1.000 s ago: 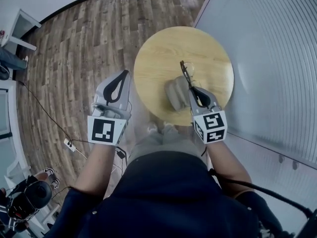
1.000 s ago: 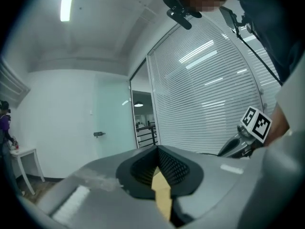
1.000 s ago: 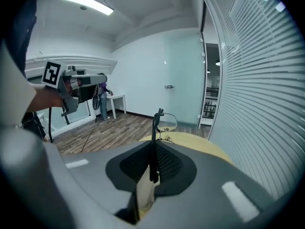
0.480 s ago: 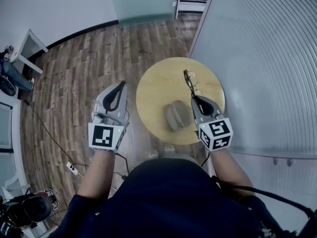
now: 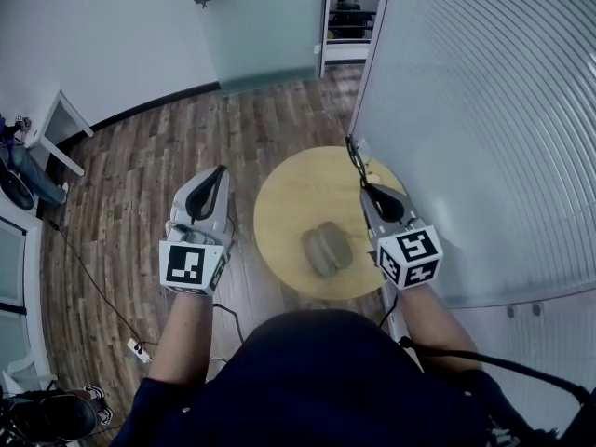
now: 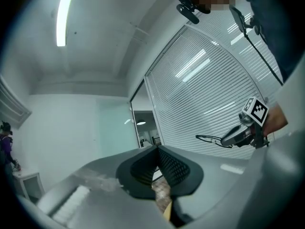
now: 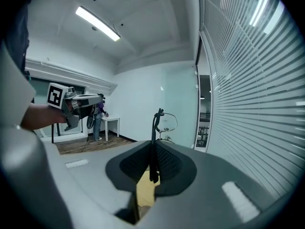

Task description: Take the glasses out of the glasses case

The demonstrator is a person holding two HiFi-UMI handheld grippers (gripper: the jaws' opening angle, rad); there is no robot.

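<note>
My right gripper is shut on one temple of the thin dark-framed glasses and holds them high above the round wooden table. In the right gripper view the glasses stand upright out of the shut jaws. The grey glasses case lies on the table below, near its front edge. My left gripper hangs shut and empty over the floor, left of the table. In the left gripper view its pads meet, and the right gripper with the glasses shows at the right.
A glass partition with blinds runs close along the table's right side. Wood floor surrounds the table, with a cable on it at the left. A white table stands at the far left, and a person by it.
Both grippers have risen, the right one carrying the glasses higher above the table. The table and case now look smaller and lower in the head view.
</note>
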